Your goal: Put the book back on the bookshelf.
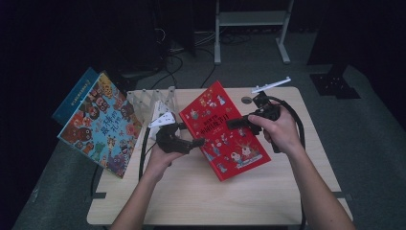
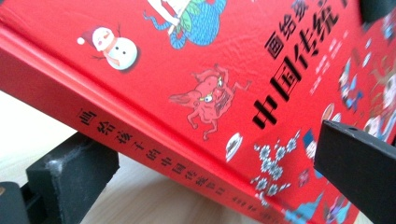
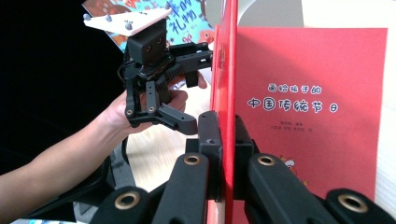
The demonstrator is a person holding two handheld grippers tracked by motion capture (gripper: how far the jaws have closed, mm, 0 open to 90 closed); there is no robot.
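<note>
A red picture book (image 1: 225, 132) lies at the middle of the table (image 1: 191, 201). My right gripper (image 1: 231, 123) reaches in from the right and is shut on the front cover's edge (image 3: 224, 70). The cover stands lifted, and the red title page (image 3: 308, 107) shows beside it. My left gripper (image 1: 194, 134) is at the book's left side, open. Its jaws straddle the spine (image 2: 154, 154), one pad (image 2: 70, 170) below it and the other pad (image 2: 355, 163) over the cover. In the right gripper view, the left gripper (image 3: 187, 88) stands spread just left of the raised cover.
A colourful picture book (image 1: 103, 124) leans at the table's left edge with a blue book (image 1: 76, 93) behind it. A white slotted rack (image 1: 153, 100) stands at the back left. A small round object (image 1: 246, 100) lies near the far edge. Bare tabletop runs along the front.
</note>
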